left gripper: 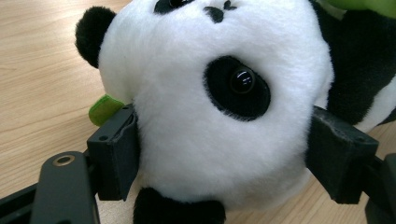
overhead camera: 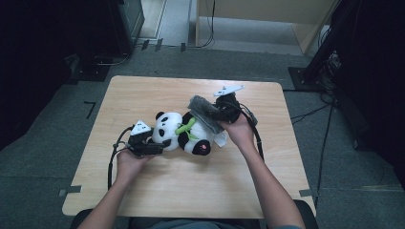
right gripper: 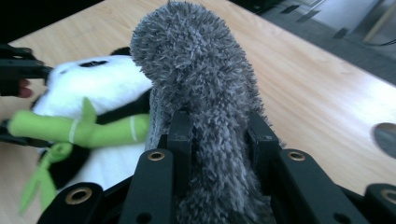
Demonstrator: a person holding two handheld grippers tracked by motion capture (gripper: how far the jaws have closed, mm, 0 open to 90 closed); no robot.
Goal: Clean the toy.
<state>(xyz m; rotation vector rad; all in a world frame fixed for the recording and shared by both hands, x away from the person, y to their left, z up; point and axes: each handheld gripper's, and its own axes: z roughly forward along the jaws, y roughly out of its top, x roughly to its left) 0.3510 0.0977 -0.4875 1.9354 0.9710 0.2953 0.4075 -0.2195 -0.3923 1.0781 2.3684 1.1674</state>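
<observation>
Gripping the plush panda [left gripper: 210, 107] by its head, the left hand-held gripper [overhead camera: 152, 145] has both black pads pressed into the white fur on either side, one eye facing its camera. Panda lies on its side on the wooden worktop [overhead camera: 191, 191], head toward the left hand-held gripper, body stretching off to that gripper's right. Green bamboo piece [right gripper: 74, 130] sits across the panda's chest, just beyond the head from the left hand-held gripper. Right hand-held gripper [overhead camera: 217, 116] is clamped on a grey fuzzy cloth [right gripper: 205, 93]; the cloth stands up between its jaws and folds over at the top. Cloth hangs right over the panda's lower body, touching or nearly touching it, can't tell which. White tag [overhead camera: 220, 139] pokes out on the worktop just beside the right hand [overhead camera: 239, 131]. Past both hand-held grippers, bare worktop, then grey floor [overhead camera: 215, 59].
</observation>
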